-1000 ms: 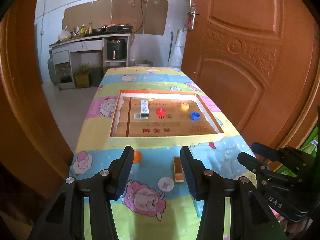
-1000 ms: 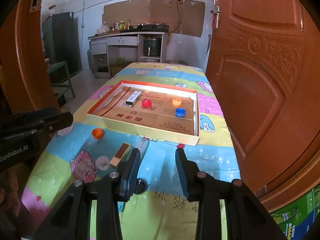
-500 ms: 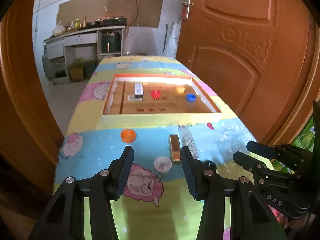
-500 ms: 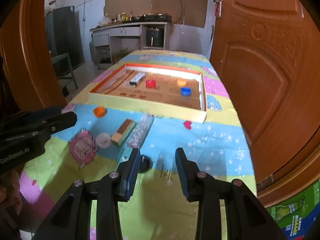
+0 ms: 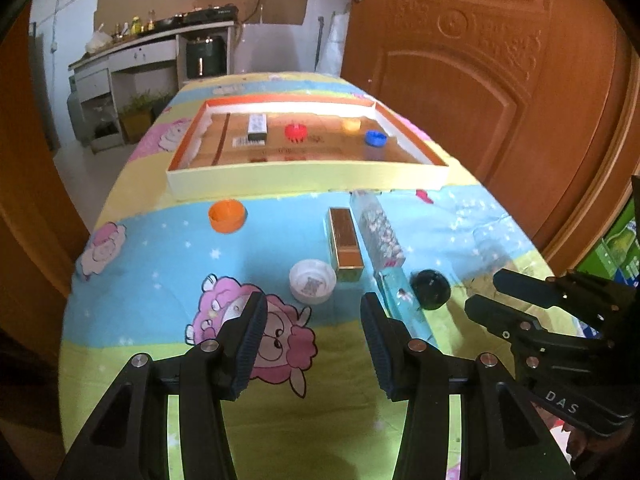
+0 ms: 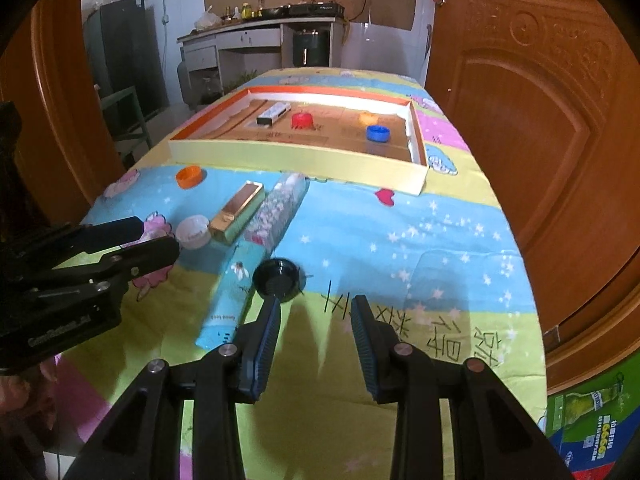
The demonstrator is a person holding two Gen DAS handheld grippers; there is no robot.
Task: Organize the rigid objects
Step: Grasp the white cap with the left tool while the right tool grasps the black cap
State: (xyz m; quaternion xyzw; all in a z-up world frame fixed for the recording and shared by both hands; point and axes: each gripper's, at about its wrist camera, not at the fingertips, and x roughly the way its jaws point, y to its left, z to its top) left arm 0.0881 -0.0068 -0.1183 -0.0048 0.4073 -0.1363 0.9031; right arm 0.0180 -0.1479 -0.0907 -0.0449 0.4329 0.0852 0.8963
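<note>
Both grippers had drawn back toward the near end of the desk (image 5: 168, 264) with its cartoon-sheep cloth, jaws apart and empty, the left gripper (image 5: 312, 340) near the white round cap (image 5: 313, 281), the right gripper (image 6: 316, 336) just behind the black round lid (image 6: 276, 275), the shallow cardboard tray (image 5: 304, 174) beyond by the carved wooden door (image 5: 500, 60).

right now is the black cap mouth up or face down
Mouth up. In the right wrist view the black cap shows its hollow inside and raised rim, resting on the tablecloth beside the blue tube.
</note>
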